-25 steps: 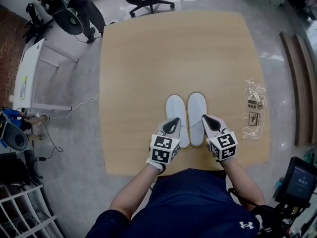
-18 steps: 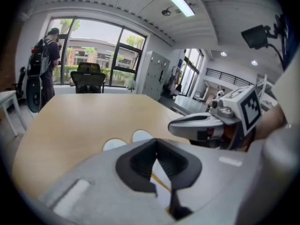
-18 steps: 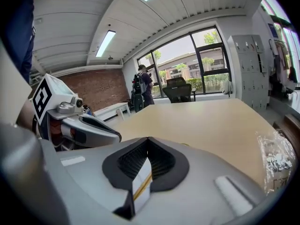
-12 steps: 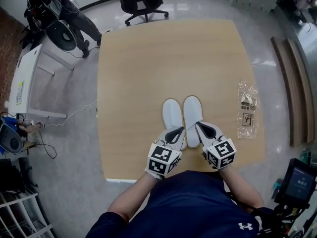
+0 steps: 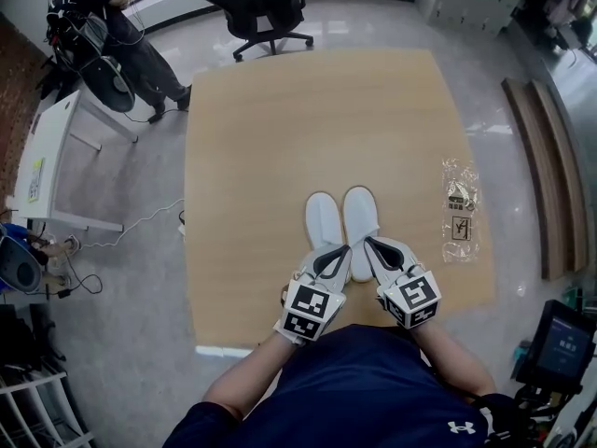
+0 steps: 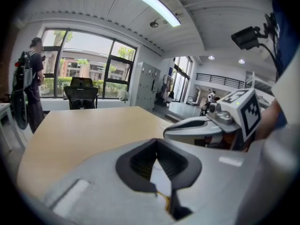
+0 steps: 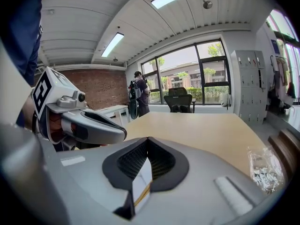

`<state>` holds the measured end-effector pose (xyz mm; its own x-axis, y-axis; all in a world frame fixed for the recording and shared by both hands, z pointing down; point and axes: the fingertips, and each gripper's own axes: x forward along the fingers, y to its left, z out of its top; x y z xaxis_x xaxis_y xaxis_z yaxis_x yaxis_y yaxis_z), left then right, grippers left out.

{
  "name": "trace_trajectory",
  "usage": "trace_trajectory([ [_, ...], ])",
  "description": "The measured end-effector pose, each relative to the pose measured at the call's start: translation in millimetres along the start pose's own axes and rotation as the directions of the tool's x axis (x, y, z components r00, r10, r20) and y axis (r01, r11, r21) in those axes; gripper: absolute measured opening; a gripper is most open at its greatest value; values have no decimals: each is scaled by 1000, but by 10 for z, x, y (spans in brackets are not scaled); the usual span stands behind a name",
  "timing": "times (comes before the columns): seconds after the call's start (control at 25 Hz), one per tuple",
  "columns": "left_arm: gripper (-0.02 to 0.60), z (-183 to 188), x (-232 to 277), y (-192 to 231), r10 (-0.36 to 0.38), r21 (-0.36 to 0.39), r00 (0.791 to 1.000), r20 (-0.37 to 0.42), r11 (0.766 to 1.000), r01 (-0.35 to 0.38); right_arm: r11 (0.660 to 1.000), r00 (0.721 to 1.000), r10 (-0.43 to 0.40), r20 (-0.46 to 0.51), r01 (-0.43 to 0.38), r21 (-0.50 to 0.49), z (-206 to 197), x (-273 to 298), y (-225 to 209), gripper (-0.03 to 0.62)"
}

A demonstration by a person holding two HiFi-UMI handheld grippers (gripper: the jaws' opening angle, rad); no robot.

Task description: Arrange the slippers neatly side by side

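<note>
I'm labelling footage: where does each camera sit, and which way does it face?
Head view: on the head, steeply down at table, slippers; forearms, left gripper, right gripper show.
Left gripper view: on it, along shut jaws across the table; right gripper shows.
Right gripper view: likewise; left gripper shows.
Shared: both gripper views see the office chair.

2 slippers (image 5: 324, 220), 2 grippers (image 5: 343, 251), 1 wrapper (image 5: 459, 211), 1 table (image 5: 280, 138)

Grey glossy floor (image 5: 140, 250), black office chair (image 5: 259, 3), big windows (image 7: 187, 71).
</note>
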<state>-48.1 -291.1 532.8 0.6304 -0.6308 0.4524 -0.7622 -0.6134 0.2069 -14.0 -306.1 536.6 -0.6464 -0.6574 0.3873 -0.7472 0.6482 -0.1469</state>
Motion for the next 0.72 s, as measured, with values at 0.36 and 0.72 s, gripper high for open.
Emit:
trace_trajectory([
  [0.36, 3, -88, -137, -25, -13, -32, 1000, 0, 999, 13, 996, 993, -28, 113, 18, 93, 226, -153, -2, 11],
  [0.72, 3, -130, -101, -53, -31, -70, 999, -20, 997, 30, 991, 990, -48, 134, 30, 134, 189, -189, -78, 11],
])
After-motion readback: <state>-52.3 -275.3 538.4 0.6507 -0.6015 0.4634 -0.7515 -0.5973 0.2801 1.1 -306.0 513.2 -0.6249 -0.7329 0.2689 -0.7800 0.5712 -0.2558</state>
